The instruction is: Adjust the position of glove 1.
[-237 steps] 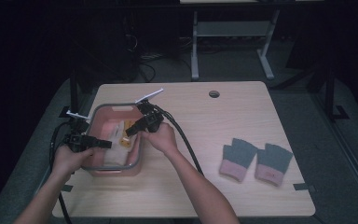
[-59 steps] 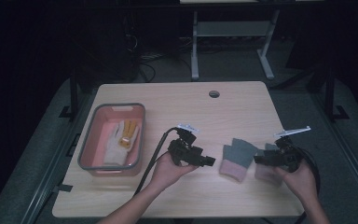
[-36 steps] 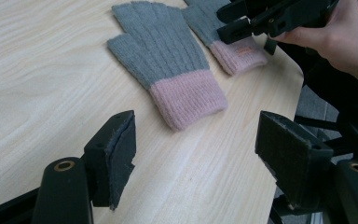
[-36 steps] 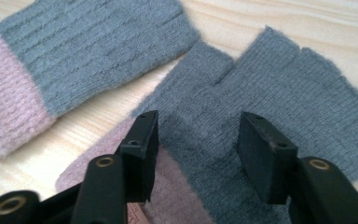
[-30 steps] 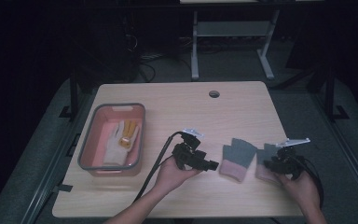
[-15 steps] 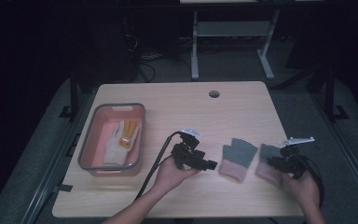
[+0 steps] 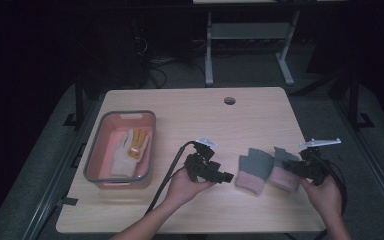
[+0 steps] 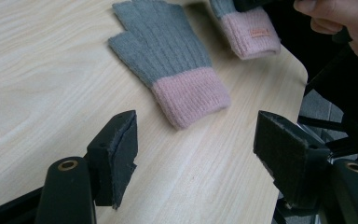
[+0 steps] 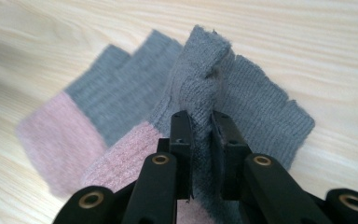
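Two fingerless knit gloves, grey with pink cuffs, lie side by side at the table's right. My right gripper (image 9: 200, 135) is shut on the right glove (image 9: 256, 93), pinching up a fold of its grey fabric just above the cuff. From above, the right gripper (image 7: 291, 168) sits over that right glove (image 7: 282, 176). The left glove (image 7: 254, 169) lies flat. My left gripper (image 7: 228, 176) is held low beside it, open with nothing between its fingers. In the left gripper view the left gripper (image 8: 196, 140) points at the left glove (image 8: 168, 56), which is a short way off.
A pink tub (image 7: 94, 161) with a grey rim stands at the table's left and holds a white and yellow glove (image 7: 127, 152). A cable hole (image 7: 229, 100) is near the far edge. The table's right edge (image 8: 303, 74) runs close behind the gloves.
My right gripper has risen a little with a fold of the right glove in it. The left hand has stayed where it was.
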Demonstrator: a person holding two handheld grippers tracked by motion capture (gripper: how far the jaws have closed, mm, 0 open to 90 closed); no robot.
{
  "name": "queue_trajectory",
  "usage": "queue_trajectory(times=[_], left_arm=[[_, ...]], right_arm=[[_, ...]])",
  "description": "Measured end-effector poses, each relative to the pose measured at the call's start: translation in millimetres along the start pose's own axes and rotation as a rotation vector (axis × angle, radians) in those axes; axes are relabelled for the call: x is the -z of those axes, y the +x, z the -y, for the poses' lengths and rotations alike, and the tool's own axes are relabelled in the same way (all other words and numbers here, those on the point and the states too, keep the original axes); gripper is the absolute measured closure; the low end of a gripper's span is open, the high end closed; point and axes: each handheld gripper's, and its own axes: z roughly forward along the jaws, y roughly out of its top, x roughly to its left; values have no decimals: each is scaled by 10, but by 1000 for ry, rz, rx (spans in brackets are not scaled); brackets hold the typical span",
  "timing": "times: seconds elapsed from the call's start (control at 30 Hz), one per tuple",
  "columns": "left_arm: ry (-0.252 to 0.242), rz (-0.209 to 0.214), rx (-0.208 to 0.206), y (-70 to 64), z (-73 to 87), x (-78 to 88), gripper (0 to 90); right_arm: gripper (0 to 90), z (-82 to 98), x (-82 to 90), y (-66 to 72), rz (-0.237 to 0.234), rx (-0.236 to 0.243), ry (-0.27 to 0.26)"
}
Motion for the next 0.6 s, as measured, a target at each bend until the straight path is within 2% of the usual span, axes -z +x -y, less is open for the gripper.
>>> queue_trajectory(times=[0.3,0.6], left_arm=[[2,-2,2,12,7,0,306],[5,-7,0,23,12,8,306]], right_arm=[[798,-165,-80,211,-52,11,-1],[794,-278,-216,434,-85,12,28]])
